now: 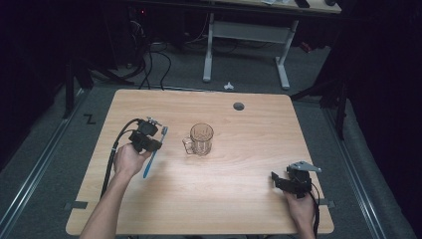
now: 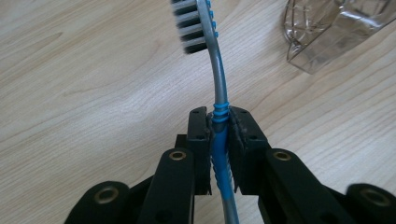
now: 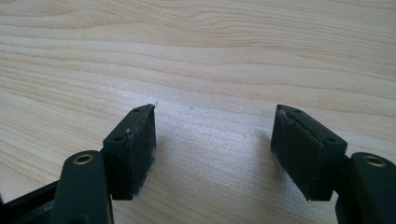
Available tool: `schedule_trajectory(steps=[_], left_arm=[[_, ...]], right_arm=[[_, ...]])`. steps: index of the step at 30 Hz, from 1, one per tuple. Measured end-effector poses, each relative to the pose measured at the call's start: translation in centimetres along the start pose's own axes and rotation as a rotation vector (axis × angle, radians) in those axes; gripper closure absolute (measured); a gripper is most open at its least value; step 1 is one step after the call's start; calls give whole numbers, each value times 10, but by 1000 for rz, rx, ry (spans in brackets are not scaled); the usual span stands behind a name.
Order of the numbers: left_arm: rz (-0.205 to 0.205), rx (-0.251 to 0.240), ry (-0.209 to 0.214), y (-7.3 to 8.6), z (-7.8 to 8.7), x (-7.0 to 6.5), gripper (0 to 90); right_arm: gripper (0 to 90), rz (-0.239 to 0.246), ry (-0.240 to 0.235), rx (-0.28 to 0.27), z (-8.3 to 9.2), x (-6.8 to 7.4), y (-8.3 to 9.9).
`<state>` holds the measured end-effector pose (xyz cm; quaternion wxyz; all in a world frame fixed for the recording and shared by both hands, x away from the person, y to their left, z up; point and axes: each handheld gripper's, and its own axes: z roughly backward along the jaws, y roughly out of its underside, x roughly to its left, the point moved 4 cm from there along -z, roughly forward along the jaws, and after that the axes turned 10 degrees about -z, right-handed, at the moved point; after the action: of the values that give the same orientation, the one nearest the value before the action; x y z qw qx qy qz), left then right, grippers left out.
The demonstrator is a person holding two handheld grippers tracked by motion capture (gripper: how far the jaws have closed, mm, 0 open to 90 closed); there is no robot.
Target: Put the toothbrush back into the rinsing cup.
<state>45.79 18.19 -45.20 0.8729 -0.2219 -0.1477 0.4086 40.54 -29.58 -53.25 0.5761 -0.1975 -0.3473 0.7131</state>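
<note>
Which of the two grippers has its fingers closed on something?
The left gripper: its fingers clamp the blue-and-silver plastic toothbrush by its handle, beside the clear glass mug. The right gripper stands open over the bare wooden table.

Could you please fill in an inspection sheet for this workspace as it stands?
Surface: light wooden table, with a round grey port near the far edge.
Job's things: blue toothbrush, bristles away from the tongs; clear glass mug upright mid-table.
Clutter: nothing seen.
Grippers: left tongs shut on the toothbrush handle; right tongs open over bare wood, nothing between them.
Cables: black cable trailing from the left tongs along the forearm.
Surroundings: dark room, white-legged desk beyond, floor wiring.
</note>
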Motion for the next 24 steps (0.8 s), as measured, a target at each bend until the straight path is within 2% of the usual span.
schedule_trajectory(steps=[9, 17, 24], left_arm=[[8, -87, 25, -4, 14, -8, 798], [-3, -182, 17, -8, 22, -14, 799], [-18, -242, 16, -14, 26, -22, 800]], right_arm=[[312, 0, 0, 0, 0, 0, 0], [312, 0, 0, 0, 0, 0, 0], [311, -1, -3, -1, 0, 0, 0]])
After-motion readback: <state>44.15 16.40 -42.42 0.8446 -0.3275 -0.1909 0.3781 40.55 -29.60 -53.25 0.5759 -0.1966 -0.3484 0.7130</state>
